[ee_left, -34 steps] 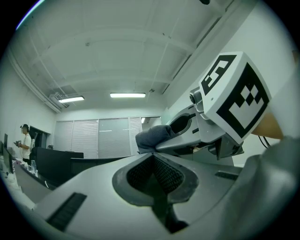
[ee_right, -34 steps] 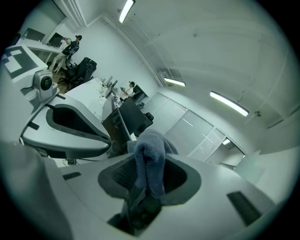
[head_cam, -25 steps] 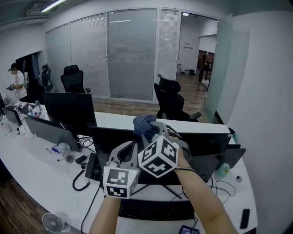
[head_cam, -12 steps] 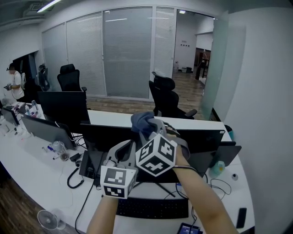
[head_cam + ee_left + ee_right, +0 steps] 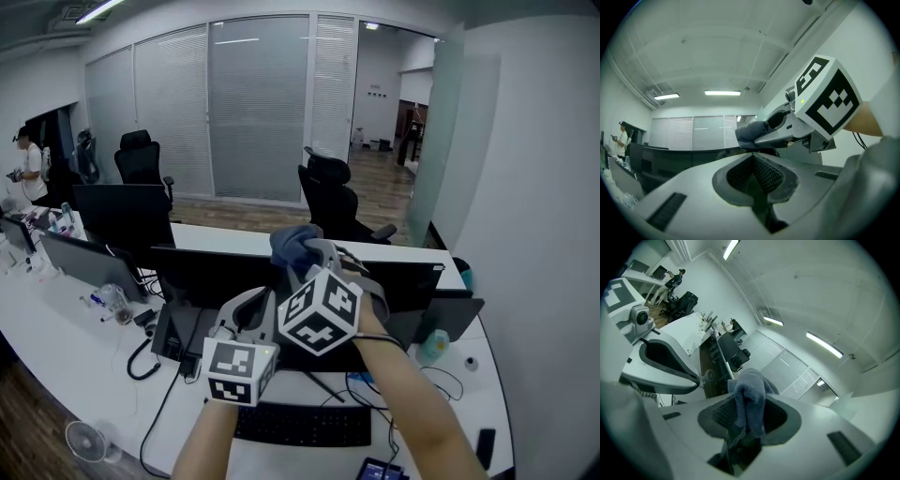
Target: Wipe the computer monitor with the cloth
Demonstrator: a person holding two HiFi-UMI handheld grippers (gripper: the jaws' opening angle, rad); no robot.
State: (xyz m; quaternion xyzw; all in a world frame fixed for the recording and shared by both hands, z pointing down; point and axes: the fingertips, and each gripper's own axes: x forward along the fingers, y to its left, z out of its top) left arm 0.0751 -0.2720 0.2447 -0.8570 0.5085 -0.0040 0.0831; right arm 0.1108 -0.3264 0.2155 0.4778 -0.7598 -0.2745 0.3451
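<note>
In the head view my right gripper (image 5: pixel 305 258) is shut on a bunched blue-grey cloth (image 5: pixel 294 244), raised in front of the top edge of the dark computer monitor (image 5: pixel 202 274). The cloth (image 5: pixel 749 399) stands up from between the right jaws in the right gripper view. My left gripper (image 5: pixel 261 302) sits just left of and below the right one, shut with nothing between its pads. From the left gripper view, the cloth (image 5: pixel 752 131) and the right gripper (image 5: pixel 764 137) show just ahead and to the right, and the left gripper (image 5: pixel 754 176) has its jaws together.
A black keyboard (image 5: pixel 300 424) lies on the white desk (image 5: pixel 66 347) below the monitor, with a phone (image 5: pixel 380 469) at the near edge. A second dark screen (image 5: pixel 455 317) and a bottle (image 5: pixel 432 345) stand at right. More monitors (image 5: pixel 117 214), office chairs (image 5: pixel 330 192) and a person (image 5: pixel 25 167) are further off.
The desk and monitors have slid a little left and down in the head view. Both grippers keep the same pose, and the cloth stays in the right one.
</note>
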